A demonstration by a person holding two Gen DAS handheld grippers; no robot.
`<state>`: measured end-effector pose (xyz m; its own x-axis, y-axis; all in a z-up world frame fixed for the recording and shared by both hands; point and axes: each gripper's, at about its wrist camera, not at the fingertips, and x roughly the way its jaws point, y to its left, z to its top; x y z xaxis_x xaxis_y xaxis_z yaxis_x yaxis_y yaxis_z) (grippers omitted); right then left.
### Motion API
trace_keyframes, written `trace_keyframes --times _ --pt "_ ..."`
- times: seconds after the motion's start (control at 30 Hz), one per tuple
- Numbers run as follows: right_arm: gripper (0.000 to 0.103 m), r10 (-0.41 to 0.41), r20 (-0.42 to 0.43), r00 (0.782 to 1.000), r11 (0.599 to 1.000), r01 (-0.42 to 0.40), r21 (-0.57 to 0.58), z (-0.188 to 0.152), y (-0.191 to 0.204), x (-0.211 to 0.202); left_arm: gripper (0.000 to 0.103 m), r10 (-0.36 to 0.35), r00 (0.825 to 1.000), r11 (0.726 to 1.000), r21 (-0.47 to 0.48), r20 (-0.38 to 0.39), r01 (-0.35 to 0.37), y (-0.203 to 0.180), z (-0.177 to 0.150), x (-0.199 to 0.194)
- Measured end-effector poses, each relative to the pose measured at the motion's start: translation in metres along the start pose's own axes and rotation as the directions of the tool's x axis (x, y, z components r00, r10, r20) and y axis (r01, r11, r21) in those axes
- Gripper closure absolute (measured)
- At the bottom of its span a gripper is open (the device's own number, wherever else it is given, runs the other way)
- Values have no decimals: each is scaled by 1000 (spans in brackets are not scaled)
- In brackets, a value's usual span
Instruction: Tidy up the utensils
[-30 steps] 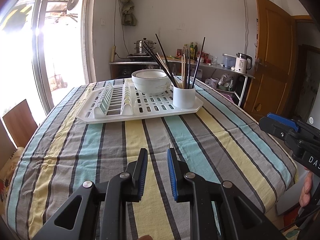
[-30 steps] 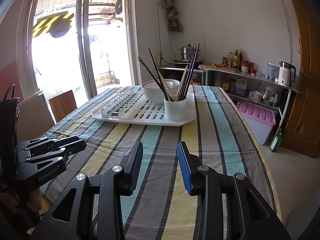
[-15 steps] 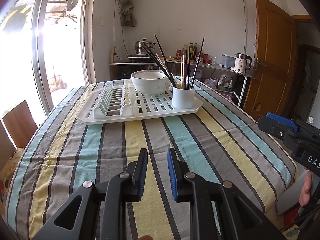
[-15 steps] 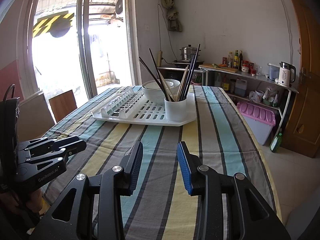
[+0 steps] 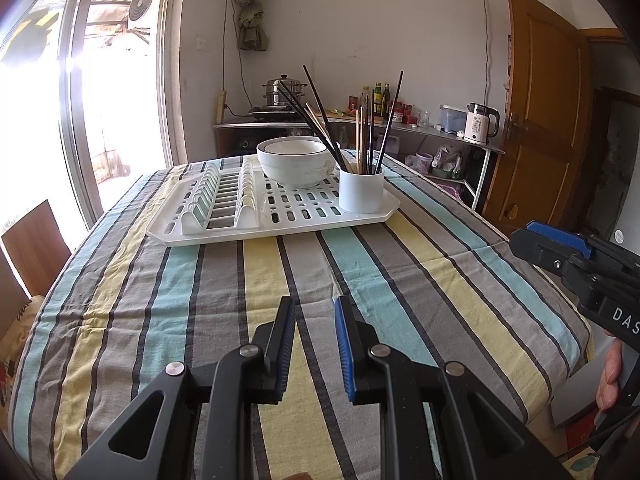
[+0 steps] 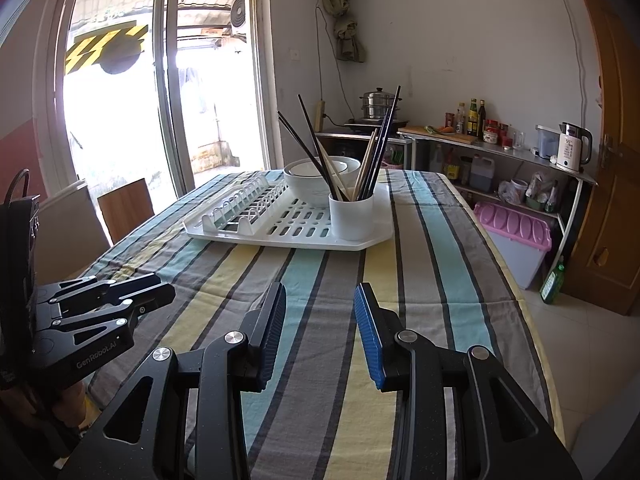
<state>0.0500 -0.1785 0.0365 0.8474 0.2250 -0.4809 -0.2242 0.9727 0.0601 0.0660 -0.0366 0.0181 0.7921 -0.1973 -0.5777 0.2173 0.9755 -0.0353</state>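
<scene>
On the striped cloth of the table [image 5: 400, 280], a white slotted plastic drying tray [image 5: 304, 216] served as the landmark. At that tray's near right corner stood a white cylindrical holder [image 5: 361, 191], and the dark and pale wooden chopsticks [image 5: 362, 136] stood fanned inside it, some leaning left, some right. Behind the holder on the tray sat a stack of white bowls [image 5: 294, 160]; the tray's left part carried an empty plate rack.

Well short of the tray, the left gripper [image 5: 315, 312] hung over the cloth with a modest gap between its blue pads, gripping nothing. The right gripper [image 6: 320, 292] did likewise, its pads spread wider and empty.

As a judgement, the utensils already gathered in the holder fitted either a finished sorting or one awaiting regrouping by kind; the scene did not settle which.
</scene>
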Motion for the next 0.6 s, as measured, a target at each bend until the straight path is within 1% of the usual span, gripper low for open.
trace_keyframes --times 0.23,0.6 --pt "66 0 -2 1000 1000 0 1 0 0 0 83 -7 1000 1000 4 -9 8 -1 -1 3" --pt "66 -1 0 1000 1000 1 -1 0 0 0 83 12 1000 1000 -6 10 -12 0 -2 1"
